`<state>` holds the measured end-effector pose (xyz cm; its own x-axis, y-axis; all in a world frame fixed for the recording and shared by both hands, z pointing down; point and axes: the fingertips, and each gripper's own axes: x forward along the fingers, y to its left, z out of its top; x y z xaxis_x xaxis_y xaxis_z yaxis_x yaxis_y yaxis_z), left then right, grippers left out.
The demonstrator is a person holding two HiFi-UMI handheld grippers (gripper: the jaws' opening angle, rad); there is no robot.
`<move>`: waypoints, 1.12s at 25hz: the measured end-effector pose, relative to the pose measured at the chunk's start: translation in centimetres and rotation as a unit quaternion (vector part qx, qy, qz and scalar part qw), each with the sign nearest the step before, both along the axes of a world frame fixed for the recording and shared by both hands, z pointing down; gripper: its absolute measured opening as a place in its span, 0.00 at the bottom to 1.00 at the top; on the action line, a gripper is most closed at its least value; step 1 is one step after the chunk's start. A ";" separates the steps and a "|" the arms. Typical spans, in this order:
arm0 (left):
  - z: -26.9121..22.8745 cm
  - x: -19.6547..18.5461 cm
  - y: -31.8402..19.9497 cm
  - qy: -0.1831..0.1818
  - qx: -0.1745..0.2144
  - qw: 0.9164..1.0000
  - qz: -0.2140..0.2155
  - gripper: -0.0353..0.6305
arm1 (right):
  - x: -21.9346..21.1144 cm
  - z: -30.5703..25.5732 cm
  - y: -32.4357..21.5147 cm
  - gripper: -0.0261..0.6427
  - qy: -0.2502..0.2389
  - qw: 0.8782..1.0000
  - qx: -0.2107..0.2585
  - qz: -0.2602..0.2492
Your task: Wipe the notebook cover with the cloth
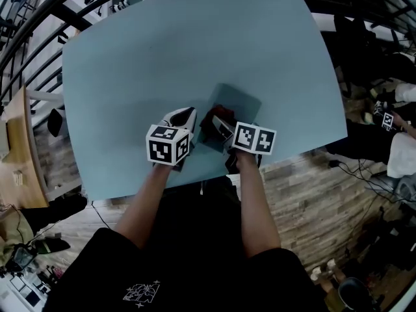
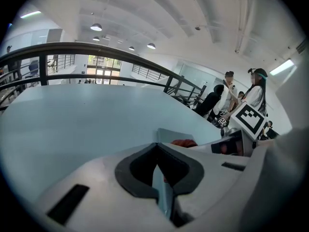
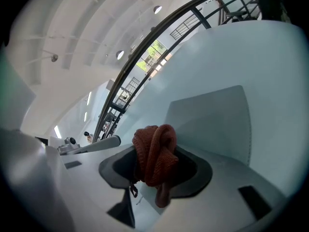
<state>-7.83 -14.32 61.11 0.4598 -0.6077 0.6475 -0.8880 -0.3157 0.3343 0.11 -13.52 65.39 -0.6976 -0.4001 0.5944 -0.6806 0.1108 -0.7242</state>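
The blue-grey notebook [image 1: 238, 101] lies flat on the pale blue table [image 1: 162, 51], near its front edge. My right gripper [image 1: 218, 124] is shut on a bunched red-brown cloth [image 3: 155, 154], which hangs out of the jaws just above the near end of the notebook [image 3: 212, 120]. My left gripper [image 1: 190, 113] is at the notebook's left side. Its jaws are closed, with a thin pale blue strip pinched between them that looks like the notebook's edge [image 2: 162, 190]. Past its tip [image 2: 157, 146] show a notebook corner [image 2: 169, 135] and a bit of the cloth [image 2: 184, 142].
The table's front edge [image 1: 195, 184] runs just under my forearms. A dark railing [image 2: 96, 50] curves round the far side. People stand beyond the table's right end [image 2: 241, 98]. Cables and gear lie on the wood floor to the right [image 1: 370, 174].
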 end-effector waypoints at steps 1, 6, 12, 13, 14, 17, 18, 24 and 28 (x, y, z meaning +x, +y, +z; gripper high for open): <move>0.1 0.4 0.1 0.001 0.000 1.000 0.004 0.06 | 0.5 0.1 0.2 0.30 0.001 1.000 -0.001 0.005; 0.2 2.9 0.5 0.007 0.000 1.000 0.022 0.06 | 3.6 0.2 1.3 0.30 0.004 1.000 -0.003 0.028; 0.4 5.5 1.5 0.011 0.003 0.999 0.042 0.06 | 7.5 0.3 2.5 0.30 0.012 0.998 0.000 0.061; 0.4 5.8 1.7 0.011 0.003 0.999 0.044 0.06 | 8.1 0.3 2.7 0.30 0.014 0.998 0.000 0.065; 0.5 6.2 1.8 0.012 0.002 0.999 0.046 0.06 | 8.7 0.3 2.9 0.30 0.015 0.997 -0.001 0.069; 0.7 7.3 2.3 0.011 0.002 0.999 0.053 0.06 | 10.6 0.4 3.6 0.30 0.017 0.997 -0.002 0.081; 0.8 7.6 2.4 0.011 0.001 0.998 0.054 0.06 | 11.0 0.4 3.8 0.30 0.019 0.996 -0.003 0.083; 1.0 9.0 3.0 0.009 0.000 0.998 0.063 0.06 | 12.6 0.1 4.6 0.30 0.013 0.996 -0.001 0.091; 1.0 9.3 3.4 0.004 -0.001 0.998 0.064 0.06 | 12.8 -0.6 4.6 0.30 -0.002 0.996 0.007 0.087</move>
<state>1.43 -10.88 62.14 0.5390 -0.5427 0.6442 -0.8375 -0.4266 0.3414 12.87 -8.92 64.79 -0.6201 -0.5230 0.5847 -0.6869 0.0019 -0.7268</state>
